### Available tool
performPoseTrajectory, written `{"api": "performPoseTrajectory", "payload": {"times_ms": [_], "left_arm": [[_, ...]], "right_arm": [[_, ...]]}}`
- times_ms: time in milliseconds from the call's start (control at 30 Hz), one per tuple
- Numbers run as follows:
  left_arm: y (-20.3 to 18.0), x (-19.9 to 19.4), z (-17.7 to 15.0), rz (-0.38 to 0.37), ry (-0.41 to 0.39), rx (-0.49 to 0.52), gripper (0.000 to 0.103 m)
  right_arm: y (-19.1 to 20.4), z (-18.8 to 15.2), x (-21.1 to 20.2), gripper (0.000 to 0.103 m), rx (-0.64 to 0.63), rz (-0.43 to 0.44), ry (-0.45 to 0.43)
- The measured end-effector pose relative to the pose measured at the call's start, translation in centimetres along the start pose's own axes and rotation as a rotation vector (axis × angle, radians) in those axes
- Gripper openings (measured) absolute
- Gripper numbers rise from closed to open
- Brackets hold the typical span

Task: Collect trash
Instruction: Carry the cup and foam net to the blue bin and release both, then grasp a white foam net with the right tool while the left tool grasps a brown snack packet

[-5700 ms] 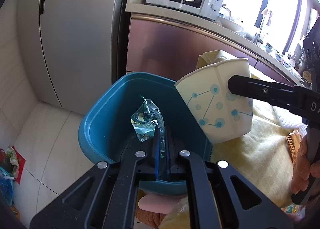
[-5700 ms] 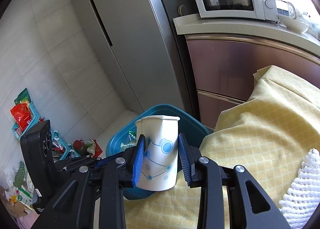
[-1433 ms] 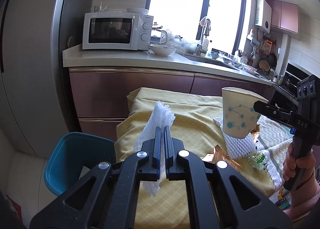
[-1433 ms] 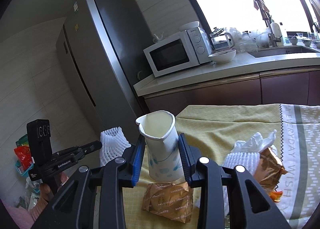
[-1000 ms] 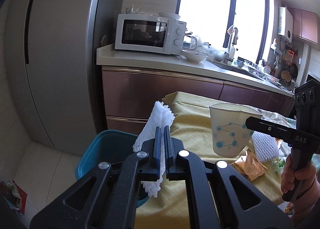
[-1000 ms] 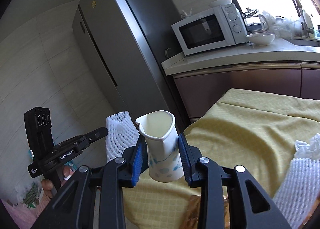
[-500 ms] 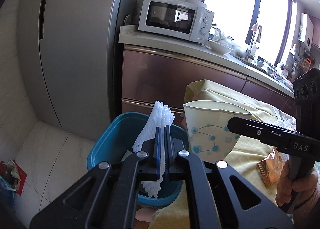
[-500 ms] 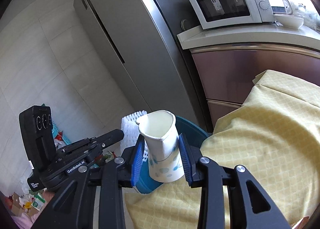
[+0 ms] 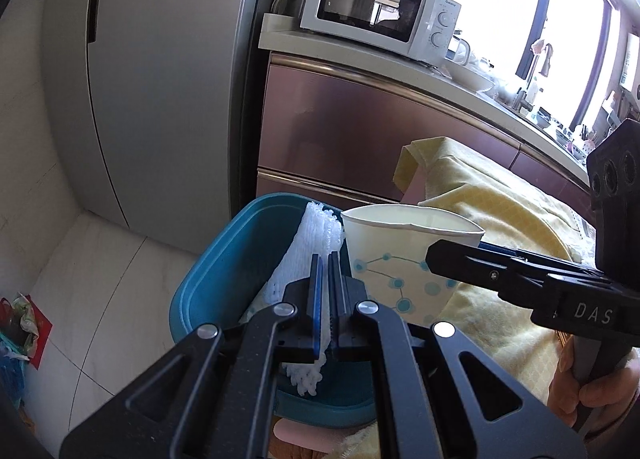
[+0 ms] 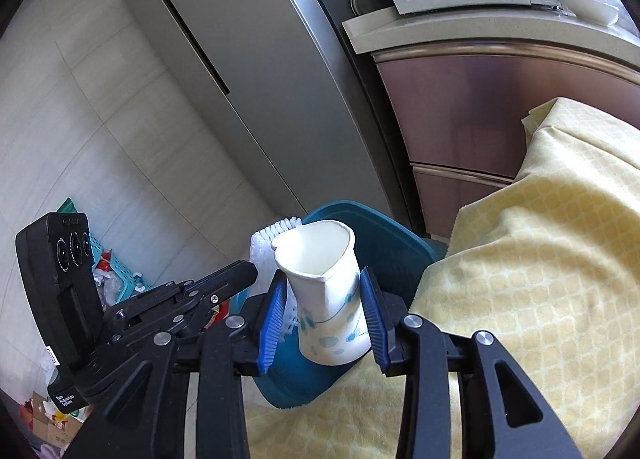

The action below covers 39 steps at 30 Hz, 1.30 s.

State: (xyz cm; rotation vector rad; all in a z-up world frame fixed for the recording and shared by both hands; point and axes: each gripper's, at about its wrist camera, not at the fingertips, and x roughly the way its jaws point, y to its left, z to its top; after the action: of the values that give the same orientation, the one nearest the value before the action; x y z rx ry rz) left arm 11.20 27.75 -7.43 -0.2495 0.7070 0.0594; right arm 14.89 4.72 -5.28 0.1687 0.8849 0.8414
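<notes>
Right tongs (image 10: 325, 321) astride paper cup (image 10: 326, 291)

Bright daylight. Source: window (image 9: 576, 31) at upper right of left wrist view, blown out to white, no detail through the glass. Glare spills over the countertop (image 9: 460, 79) and the microwave (image 9: 376, 13) top. Refrigerator (image 10: 256, 59) door carries a soft sheen, darker along its right edge. Yellow tablecloth (image 10: 540, 259) evenly lit, folds shaded. Inside of the blue bin (image 9: 240, 259) in shadow. Strong fisheye bend: cabinet lines and the fridge curve; black vignette in the corners of both views. Focus sharp at mid-distance; nearest black gripper bodies slightly soft. No motion blur apparent.
</notes>
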Motion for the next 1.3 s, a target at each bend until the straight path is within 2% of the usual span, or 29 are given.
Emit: {"api": "performPoseTrajectory", "payload": {"times_ms": [233,433,633,800,933,1133,1300], "left_arm": [[-0.2,1.8,-0.5,-0.014,0.031,-0.032,0.004],[-0.7,2.1,-1.0,-0.011,0.039,-0.037,0.005],[-3.1,-0.2,-1.5,-0.042,-0.008,0.027,0.018],[-6.5,-3.0,-2.0,-0.115,-0.052,0.116,0.029],[-9.7,-4.5,-2.8,-0.205,-0.054,0.185,0.032],[-15.2,-5.7,-4.8,-0.329,-0.026,0.285,0.036],[-19.0,-5.9,-6.7,-0.396,0.011,0.350,0.040]], "right_arm": [[-0.9,0.2,1.0,0.040,0.037,-0.023,0.023],[-1.3,0.0,0.1,0.041,0.040,-0.035,0.001],[-1.1,-0.6,-3.1,0.042,0.014,-0.017,-0.049],[-0.9,-1.8,-7.6,0.046,-0.051,-0.053,-0.112],[-1.9,-3.2,-11.7,0.046,-0.058,-0.104,-0.163],[-4.3,-5.6,-17.9,0.046,-0.017,-0.210,-0.243],[-7.2,-7.9,-22.3,0.046,0.057,-0.311,-0.297]]}}
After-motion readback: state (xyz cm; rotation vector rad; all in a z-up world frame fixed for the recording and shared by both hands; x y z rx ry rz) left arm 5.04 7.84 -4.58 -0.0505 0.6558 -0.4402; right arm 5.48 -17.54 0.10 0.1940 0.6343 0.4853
